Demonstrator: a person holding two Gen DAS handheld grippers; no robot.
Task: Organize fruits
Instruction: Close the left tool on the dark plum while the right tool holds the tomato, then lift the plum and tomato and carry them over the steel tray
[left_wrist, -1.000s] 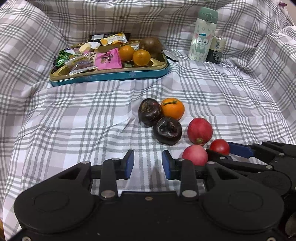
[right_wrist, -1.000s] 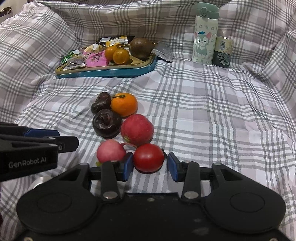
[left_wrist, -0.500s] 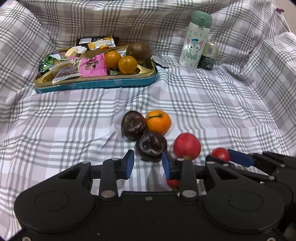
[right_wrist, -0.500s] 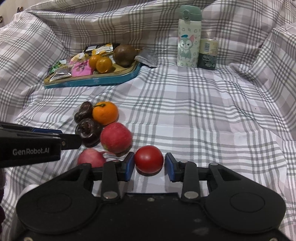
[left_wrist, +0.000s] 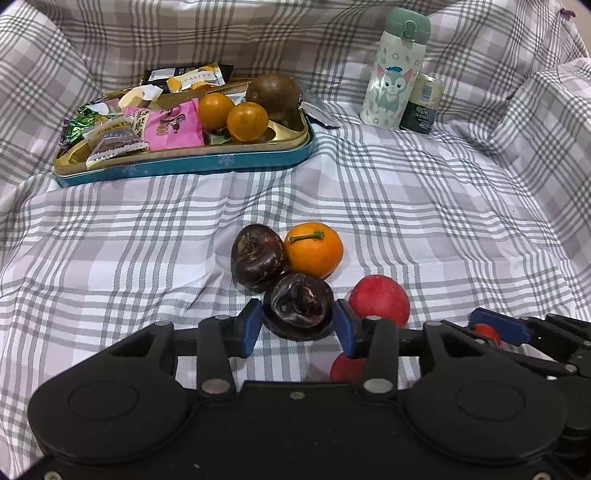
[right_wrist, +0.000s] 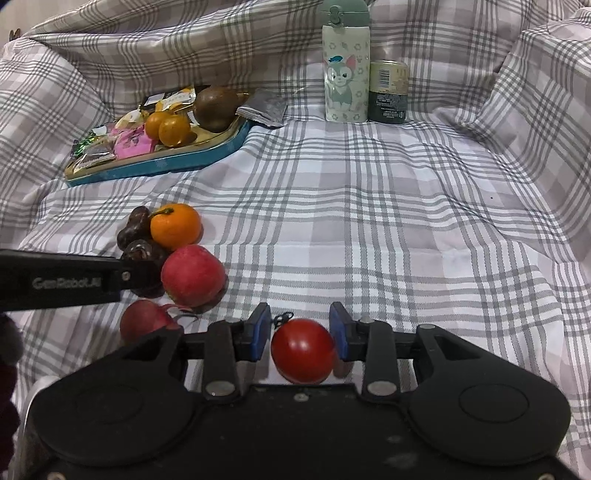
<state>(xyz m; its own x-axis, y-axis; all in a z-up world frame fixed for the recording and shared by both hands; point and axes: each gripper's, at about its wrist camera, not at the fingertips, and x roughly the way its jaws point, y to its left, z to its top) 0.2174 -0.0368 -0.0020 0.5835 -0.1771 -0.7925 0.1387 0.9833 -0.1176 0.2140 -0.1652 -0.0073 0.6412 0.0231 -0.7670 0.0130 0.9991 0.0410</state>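
Red round tomato sits loose between my right gripper's wide jaws, while my left gripper gapes around the wrinkled dark fruit beside it; either could roll.

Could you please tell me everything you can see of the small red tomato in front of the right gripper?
The small red tomato is round, smooth and glossy, an even deep red with a faint highlight. It lies on the plaid cloth between the blue pads of the right gripper. There is a visible gap on its left side; its right side is at or very near the other pad. It sits apart from the nearby red fruit. The left wrist view shows only a sliver of it.
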